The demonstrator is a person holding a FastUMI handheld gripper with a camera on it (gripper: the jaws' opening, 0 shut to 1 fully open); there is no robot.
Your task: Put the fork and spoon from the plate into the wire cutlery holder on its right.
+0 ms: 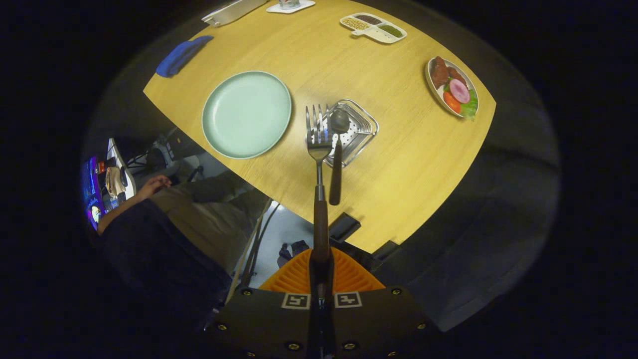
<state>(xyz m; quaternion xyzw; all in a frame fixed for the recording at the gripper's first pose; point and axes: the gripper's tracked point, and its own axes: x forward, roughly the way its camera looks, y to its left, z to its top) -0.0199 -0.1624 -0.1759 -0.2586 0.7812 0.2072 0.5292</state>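
**Fork gripped above table, spoon already in holder**

Between the fingers: gripper [320,271] closed tight on the dark handle of the fork [318,144]. Both fingers press the handle, no gap visible. Fork points forward, tines over the near left rim of the wire cutlery holder [360,130]; can't tell if the tines touch it.

Beside the fork, on its right: 1 spoon [337,159], bowl inside the holder, dark handle sticking out over the holder's near rim toward the table's near edge. Holder contents: the spoon only.

Left of the holder: 1 pale green plate [246,114], bare, sitting just inside the near left edge of the wooden table [398,169].

Toward the right edge: 1 oval dish [452,87] with food, brown pieces, a pink slice, something red and some green leaf.

Far side: 1 divided tray [374,27], three compartments, each with a different filling: tan, dark, green. Blue cloth [182,55] lies at the far left corner, partly over the edge.

Off the table, left of the gripper: a person, one hand [155,184] resting on a lap.
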